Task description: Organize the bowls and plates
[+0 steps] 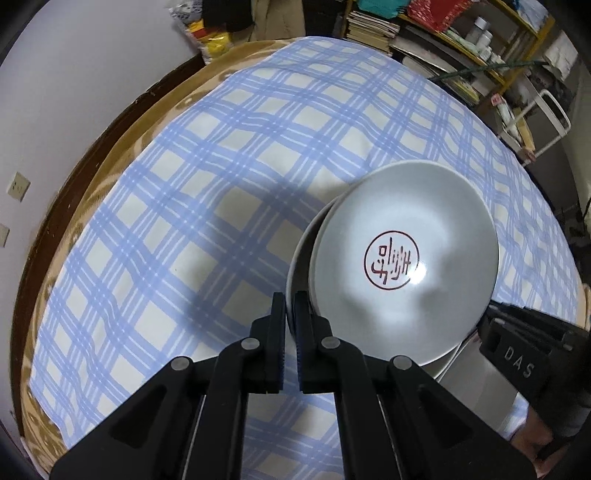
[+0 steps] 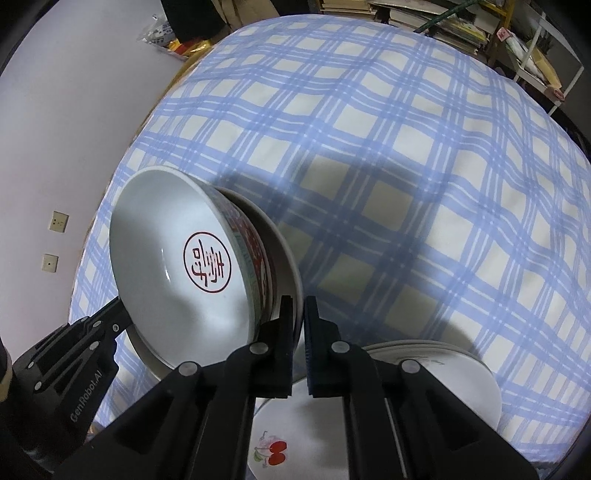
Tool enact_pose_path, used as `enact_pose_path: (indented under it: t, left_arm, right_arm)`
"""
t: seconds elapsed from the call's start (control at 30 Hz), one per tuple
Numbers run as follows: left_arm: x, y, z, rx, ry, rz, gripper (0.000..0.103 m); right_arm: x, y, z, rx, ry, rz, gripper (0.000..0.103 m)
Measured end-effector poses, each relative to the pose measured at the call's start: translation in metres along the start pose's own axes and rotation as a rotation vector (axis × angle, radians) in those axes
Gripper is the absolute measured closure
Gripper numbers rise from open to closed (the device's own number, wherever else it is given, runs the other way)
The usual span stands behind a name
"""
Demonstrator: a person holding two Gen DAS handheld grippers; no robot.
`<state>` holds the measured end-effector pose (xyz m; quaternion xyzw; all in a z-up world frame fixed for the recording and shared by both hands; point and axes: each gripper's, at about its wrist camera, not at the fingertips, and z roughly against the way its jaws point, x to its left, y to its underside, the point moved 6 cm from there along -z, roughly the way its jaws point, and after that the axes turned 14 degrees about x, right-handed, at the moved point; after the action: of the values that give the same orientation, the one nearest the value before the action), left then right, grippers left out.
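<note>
A white bowl [image 1: 402, 258] with a red round character mark inside sits nested in a plain white bowl [image 1: 298, 266]; both are held up above the table. My left gripper [image 1: 290, 306] is shut on the outer bowl's rim at its left side. My right gripper [image 2: 300, 310] is shut on the same outer bowl's rim [image 2: 291, 266] on the opposite side. The marked bowl [image 2: 184, 258] has a red pattern outside. A stack of white plates [image 2: 436, 376] lies under my right gripper; the top plate [image 2: 295, 439] shows a cherry picture.
The round table wears a blue checked cloth [image 1: 221, 155] over a tan cover. Shelves with books and bottles [image 1: 461, 33] stand behind the table at the right. A white wall [image 2: 55, 147] with sockets is at the left.
</note>
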<state>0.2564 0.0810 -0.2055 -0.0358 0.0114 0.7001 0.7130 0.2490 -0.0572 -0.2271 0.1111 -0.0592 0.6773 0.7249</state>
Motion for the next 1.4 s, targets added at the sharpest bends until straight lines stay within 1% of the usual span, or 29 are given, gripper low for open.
enact_pose_path:
  t: [0.13, 0.2, 0.27, 0.33, 0.53, 0.6, 0.7, 0.8, 0.9, 1.07, 1.17, 1.23, 1.4]
  left_arm:
    - [-0.002, -0.002, 0.003, -0.022, -0.014, -0.057, 0.098]
    - [-0.003, -0.001, 0.007, -0.041, -0.005, -0.063, 0.099]
    - [-0.003, -0.002, 0.011, -0.054, 0.011, -0.045, 0.099]
    - [-0.006, -0.002, 0.015, -0.065, 0.002, -0.050, 0.099]
    - [-0.006, -0.002, 0.023, -0.069, 0.007, -0.042, 0.099]
    - [-0.004, -0.002, 0.024, -0.064, 0.027, -0.030, 0.099]
    - [-0.002, -0.001, 0.022, -0.049, 0.066, -0.013, 0.099]
    - [-0.001, 0.004, 0.025, -0.052, 0.078, 0.001, 0.099]
    - [-0.001, 0.008, 0.029, -0.053, 0.080, 0.011, 0.099]
    - [-0.001, 0.015, 0.038, -0.059, 0.075, 0.013, 0.099]
    - [0.000, 0.020, 0.045, -0.067, 0.091, 0.026, 0.099]
    - [-0.002, 0.024, 0.053, -0.083, 0.103, 0.026, 0.098]
    - [-0.012, 0.036, 0.063, -0.093, 0.124, 0.016, 0.098]
  right_arm:
    - [0.004, -0.001, 0.001, -0.016, 0.007, 0.029, 0.095]
    - [0.004, 0.000, 0.001, -0.023, 0.000, 0.053, 0.095]
    - [0.002, 0.002, 0.003, -0.026, -0.014, 0.047, 0.095]
    - [0.001, 0.002, 0.005, -0.031, -0.024, 0.032, 0.095]
    - [-0.001, 0.005, 0.013, -0.036, -0.058, 0.007, 0.094]
    - [-0.001, 0.005, 0.016, -0.034, -0.069, -0.003, 0.094]
    - [-0.002, 0.007, 0.023, -0.048, -0.062, -0.003, 0.094]
    - [-0.001, 0.010, 0.028, -0.055, -0.054, 0.000, 0.094]
    - [0.001, 0.017, 0.032, -0.053, -0.040, 0.001, 0.094]
    - [0.002, 0.028, 0.035, -0.039, -0.054, -0.018, 0.094]
    - [0.004, 0.035, 0.040, -0.043, -0.052, -0.023, 0.094]
    - [0.002, 0.040, 0.045, -0.047, -0.074, -0.040, 0.094]
    - [-0.003, 0.054, 0.061, -0.080, -0.095, -0.065, 0.094]
